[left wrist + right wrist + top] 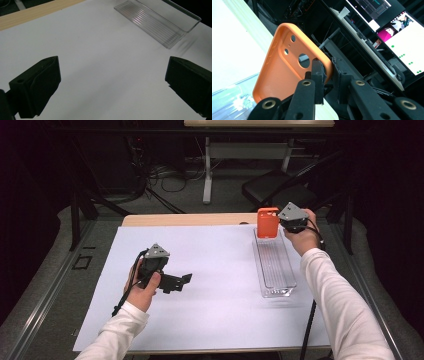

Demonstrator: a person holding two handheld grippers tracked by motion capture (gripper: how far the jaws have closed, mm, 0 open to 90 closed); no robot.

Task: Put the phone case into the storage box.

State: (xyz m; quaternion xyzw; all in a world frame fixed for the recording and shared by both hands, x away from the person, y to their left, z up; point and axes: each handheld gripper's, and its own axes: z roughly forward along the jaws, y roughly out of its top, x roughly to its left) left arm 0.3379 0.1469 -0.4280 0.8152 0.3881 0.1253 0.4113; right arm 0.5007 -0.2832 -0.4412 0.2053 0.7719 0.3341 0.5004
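The room beyond the table is mostly dark in the high view: cables, a desk leg and a black chair (272, 187) are faint shapes on grey carpet, and the side walls are lost in shadow. In the right gripper view, monitors (404, 37) at the upper right are cut off by the frame edge and their content is too small to read.

A white sheet (210, 285) covers most of the wooden table (185, 219), whose bare edge shows along the far side. On the sheet's right part lies a long clear plastic tray (274, 265), running lengthwise away from the person; its ribbed floor is hard to make out against the white.

The right forearm, in a white sleeve, reaches forward over the tray's right side. The right gripper (287, 225) is clamped on the edge of an orange phone case (268, 222), which is held upright above the tray's far end; whether it touches the tray cannot be told. The case's camera cut-outs show in the right gripper view.

The left hand holds the left gripper (186, 279) low over the sheet, well apart from the tray, pointing toward it, its jaws spread wide with nothing between them.
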